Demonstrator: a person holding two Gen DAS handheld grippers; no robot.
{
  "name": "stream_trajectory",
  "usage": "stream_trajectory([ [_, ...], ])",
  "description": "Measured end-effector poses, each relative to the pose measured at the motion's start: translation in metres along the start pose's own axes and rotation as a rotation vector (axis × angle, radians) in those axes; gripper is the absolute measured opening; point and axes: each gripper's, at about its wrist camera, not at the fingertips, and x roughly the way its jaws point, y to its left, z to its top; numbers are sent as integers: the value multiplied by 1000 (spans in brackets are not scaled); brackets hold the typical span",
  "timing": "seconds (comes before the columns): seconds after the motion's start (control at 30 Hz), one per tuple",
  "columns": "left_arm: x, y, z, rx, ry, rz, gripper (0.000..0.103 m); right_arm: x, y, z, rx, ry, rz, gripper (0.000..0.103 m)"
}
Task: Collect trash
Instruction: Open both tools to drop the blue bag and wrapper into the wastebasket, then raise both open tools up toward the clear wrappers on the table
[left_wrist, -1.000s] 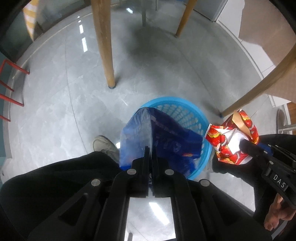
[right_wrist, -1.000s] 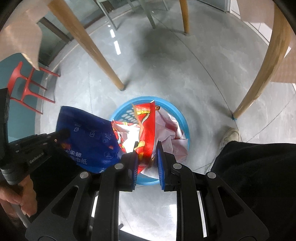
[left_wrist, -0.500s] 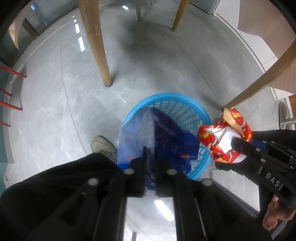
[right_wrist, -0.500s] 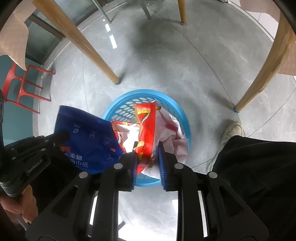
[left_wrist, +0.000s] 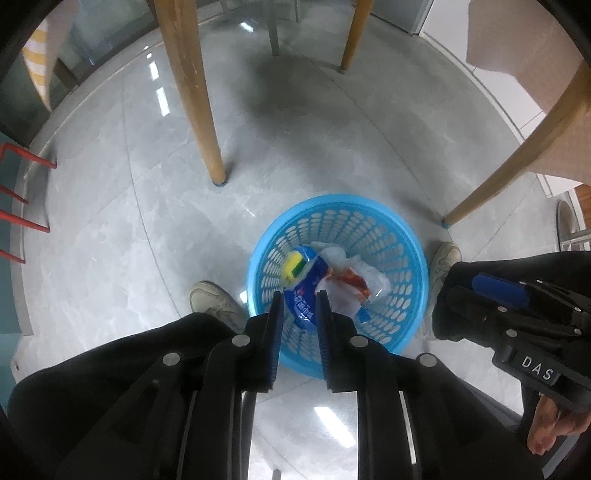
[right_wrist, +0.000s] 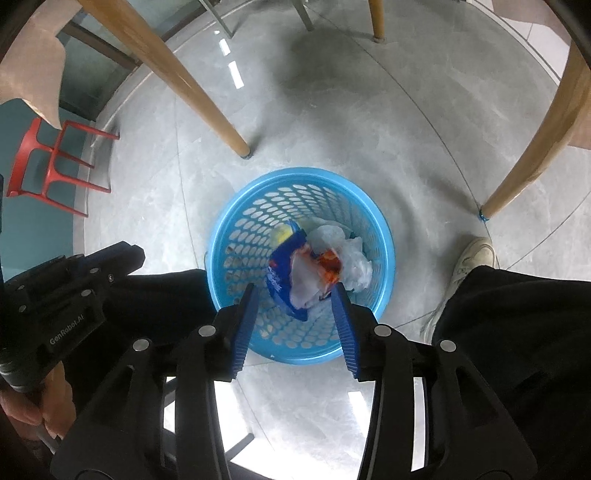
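Both of your cameras look down from above, along their own fingers. Each one sees the same blue basket (left_wrist: 406, 236) (right_wrist: 225, 221) on the gray floor (left_wrist: 110, 221) (right_wrist: 369, 129) below.

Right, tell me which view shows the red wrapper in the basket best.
The left wrist view: the red wrapper lies sharp and unobstructed inside the blue basket. The right wrist view shows it too, but smeared by blur.

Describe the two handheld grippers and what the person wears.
Both grippers are black, with silver rivets and ribbed blue pads on the fingers. The left gripper reads "GenRobot.AI" on its side in the right wrist view; the right gripper reads "DAS" in the left wrist view. The person wears black clothing and pale sneakers.
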Motion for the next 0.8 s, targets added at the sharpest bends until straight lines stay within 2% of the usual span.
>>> stream_trajectory([
  [0.27,-54,1,-20,24,-120,-7,32,-52,19,-27,-67,-84,-5,48],
  [0.4,-90,-4,-38,44,-208,38,39,-85,27,-42,-117,-154,-24,53],
  [0.47,-106,-7,-45,46,-233,50,48,-103,30,-49,-140,-193,-36,56],
  [0.63,-146,-17,-55,70,-308,57,54,-138,37,-61,-204,-258,-64,58],
  [0.8,-178,-23,-55,87,-377,47,55,-172,44,-71,-249,-344,-74,62],
])
